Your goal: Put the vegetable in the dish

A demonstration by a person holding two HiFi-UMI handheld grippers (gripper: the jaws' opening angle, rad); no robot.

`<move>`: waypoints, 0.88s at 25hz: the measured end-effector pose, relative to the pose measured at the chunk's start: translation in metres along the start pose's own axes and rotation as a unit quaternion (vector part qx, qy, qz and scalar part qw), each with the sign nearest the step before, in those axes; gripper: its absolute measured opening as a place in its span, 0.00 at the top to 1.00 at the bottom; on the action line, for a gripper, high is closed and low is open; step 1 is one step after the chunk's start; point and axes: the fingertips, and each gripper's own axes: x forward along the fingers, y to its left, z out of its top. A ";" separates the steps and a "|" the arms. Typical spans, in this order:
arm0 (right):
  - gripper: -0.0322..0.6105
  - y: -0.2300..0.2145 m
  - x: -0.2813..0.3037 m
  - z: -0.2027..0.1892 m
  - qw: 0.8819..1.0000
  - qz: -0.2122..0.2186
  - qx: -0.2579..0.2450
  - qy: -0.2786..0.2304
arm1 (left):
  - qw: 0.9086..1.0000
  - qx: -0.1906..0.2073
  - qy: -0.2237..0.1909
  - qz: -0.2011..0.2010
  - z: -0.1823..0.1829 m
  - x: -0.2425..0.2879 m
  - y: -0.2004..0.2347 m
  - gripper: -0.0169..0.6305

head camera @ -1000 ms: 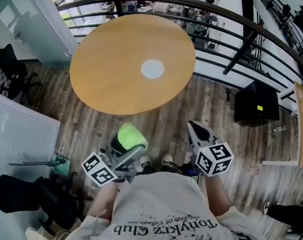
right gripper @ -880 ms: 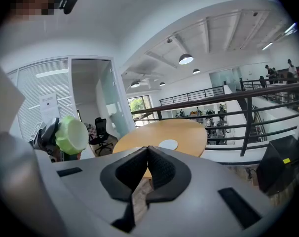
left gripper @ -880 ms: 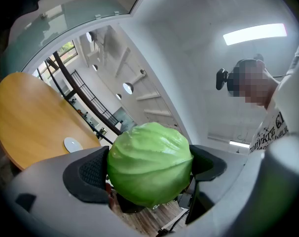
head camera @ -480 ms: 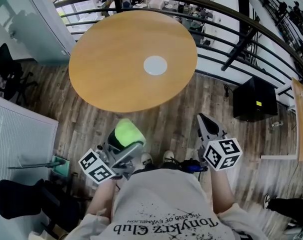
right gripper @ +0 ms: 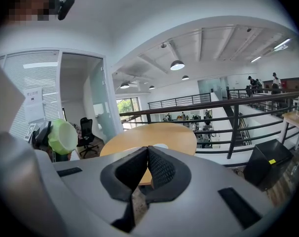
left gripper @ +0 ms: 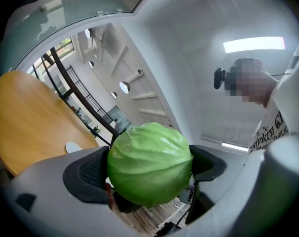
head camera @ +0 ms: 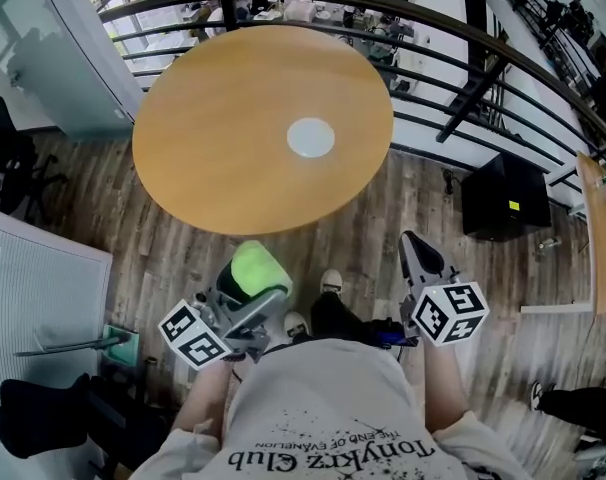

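A round green cabbage (left gripper: 149, 164) sits clamped between the jaws of my left gripper (head camera: 251, 280), held low over the wooden floor in front of the round wooden table (head camera: 213, 118). The same cabbage (head camera: 255, 268) shows bright green in the head view and at the left edge of the right gripper view (right gripper: 63, 136). A small white dish (head camera: 310, 137) lies near the table's middle. My right gripper (head camera: 419, 256) is shut with nothing in it, its pads (right gripper: 159, 169) pressed together, pointing toward the table (right gripper: 139, 137).
A dark curved railing (head camera: 453, 38) runs behind the table. A black box (head camera: 503, 198) stands on the floor to the right. Black office chairs (head camera: 8, 153) are at the left, and a person's shoes (head camera: 323, 303) are between the grippers.
The view has shifted slightly and the table sits a little nearer. One foot has stepped forward. Both grippers keep their hold and pose.
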 end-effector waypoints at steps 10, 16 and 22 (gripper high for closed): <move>0.91 -0.032 0.056 0.006 1.000 0.007 0.018 0.010 | 1.000 0.004 0.006 0.001 0.014 0.047 0.039 0.22; 0.91 -0.057 0.107 0.034 1.000 0.021 0.012 0.005 | 1.000 0.008 0.003 0.012 0.032 0.088 0.073 0.22; 0.91 -0.085 0.160 0.069 0.999 0.042 0.010 0.009 | 0.999 0.008 -0.003 0.032 0.056 0.141 0.107 0.21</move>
